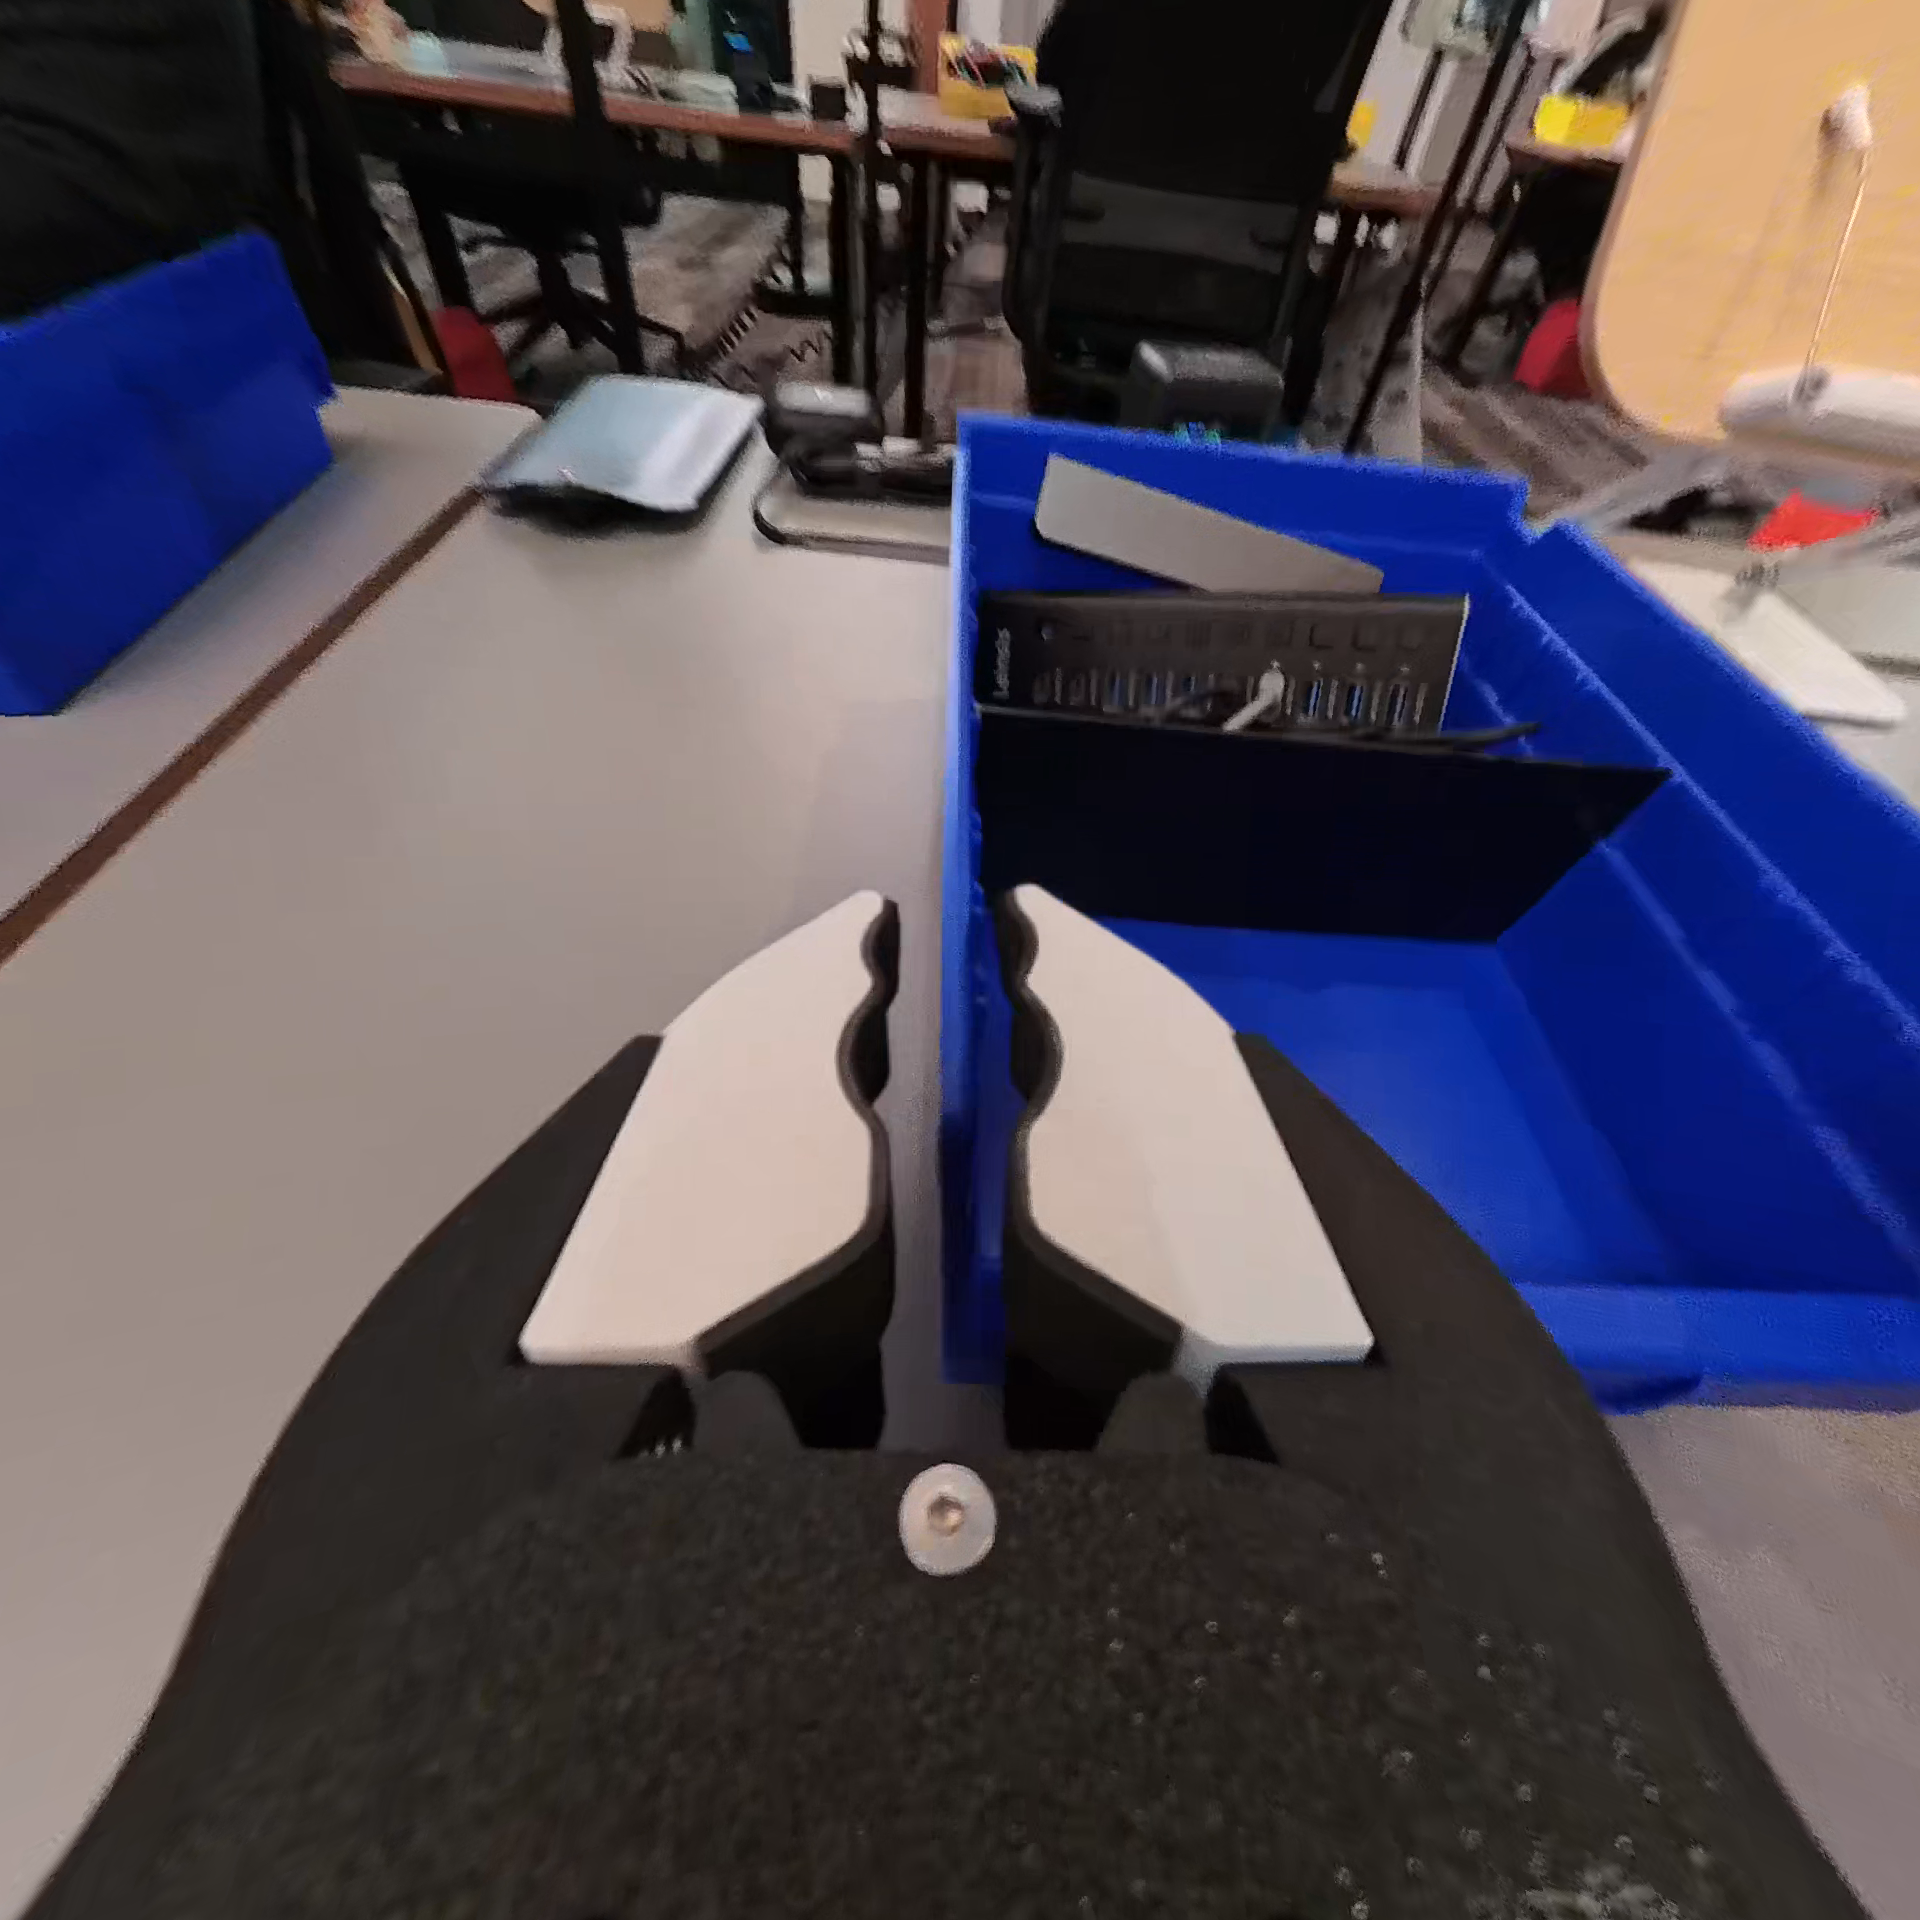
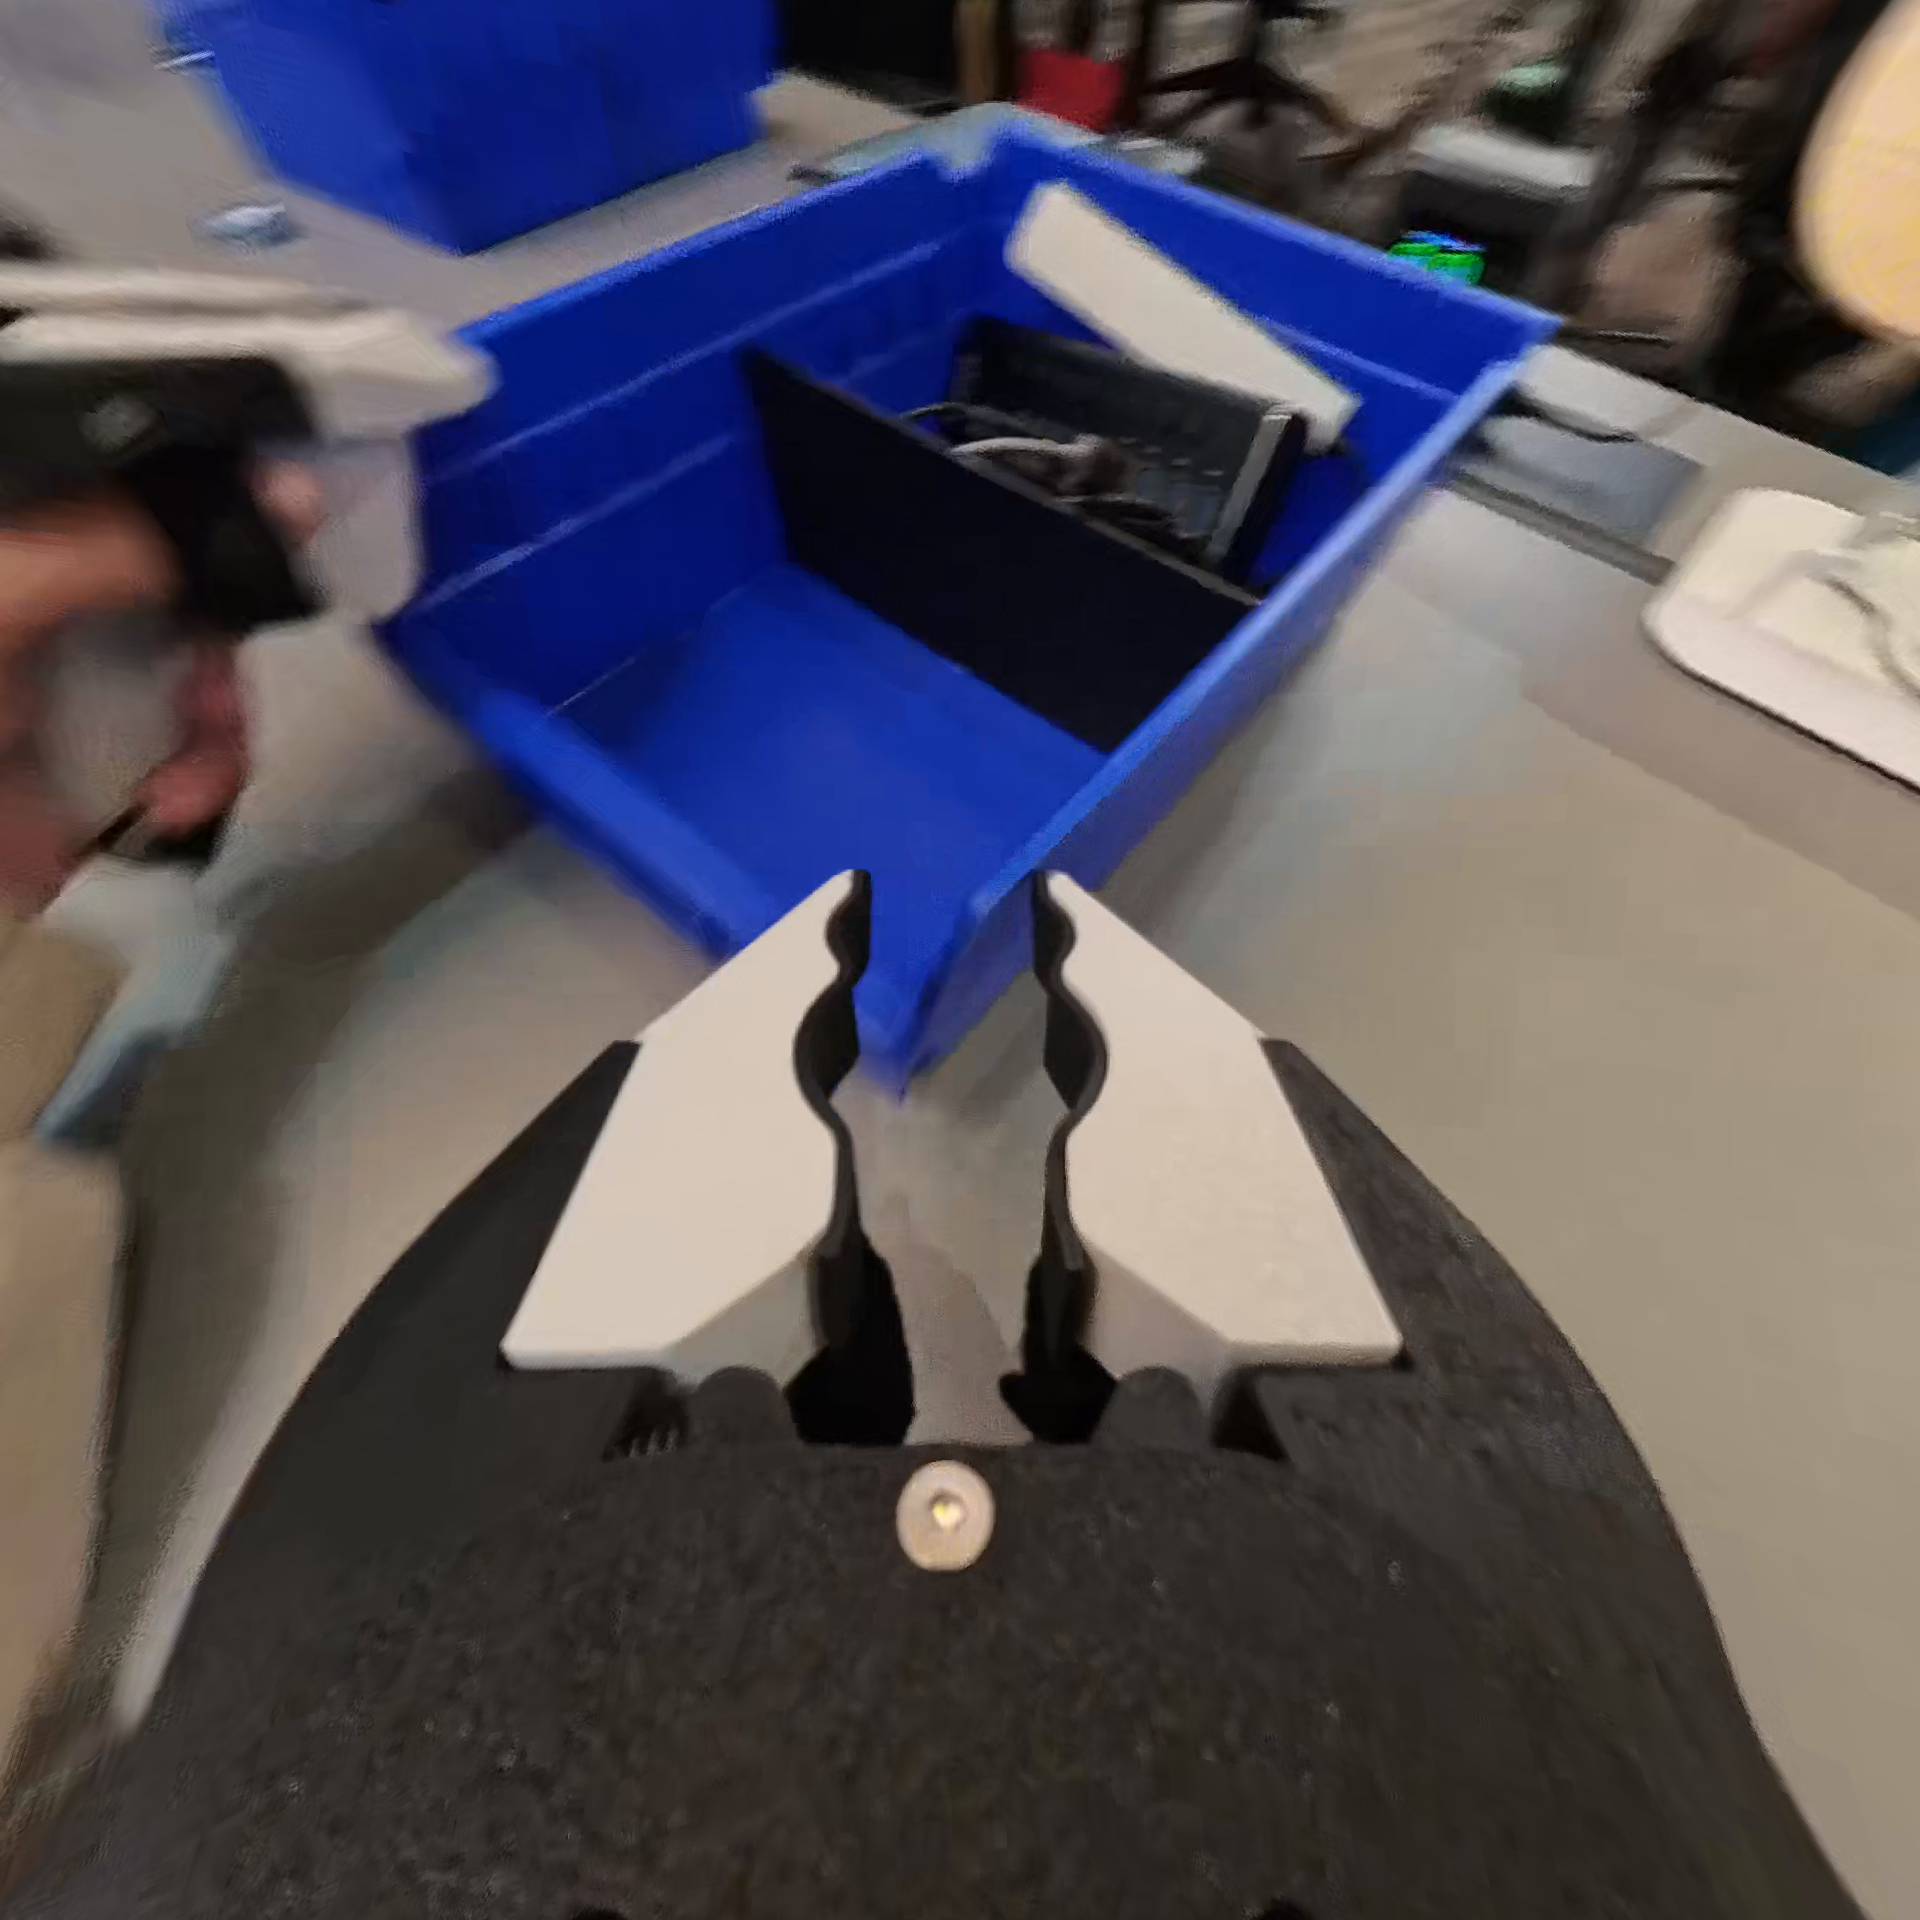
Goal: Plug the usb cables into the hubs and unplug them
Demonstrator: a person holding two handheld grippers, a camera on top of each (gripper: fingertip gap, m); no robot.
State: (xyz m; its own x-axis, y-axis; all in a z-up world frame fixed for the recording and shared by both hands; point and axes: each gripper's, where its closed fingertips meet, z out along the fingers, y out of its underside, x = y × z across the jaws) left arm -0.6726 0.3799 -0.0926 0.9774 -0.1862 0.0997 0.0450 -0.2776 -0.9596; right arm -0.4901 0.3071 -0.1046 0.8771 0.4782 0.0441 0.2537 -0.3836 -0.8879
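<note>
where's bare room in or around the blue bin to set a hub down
Free: the near compartment of the blue plastic bin, bordered by the black divider, and the grey tabletop left of it. Crowded: behind the divider, where the black hub, cables and grey slab sit.

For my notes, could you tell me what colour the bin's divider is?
Black; the divider shows best in the left wrist view.
</note>
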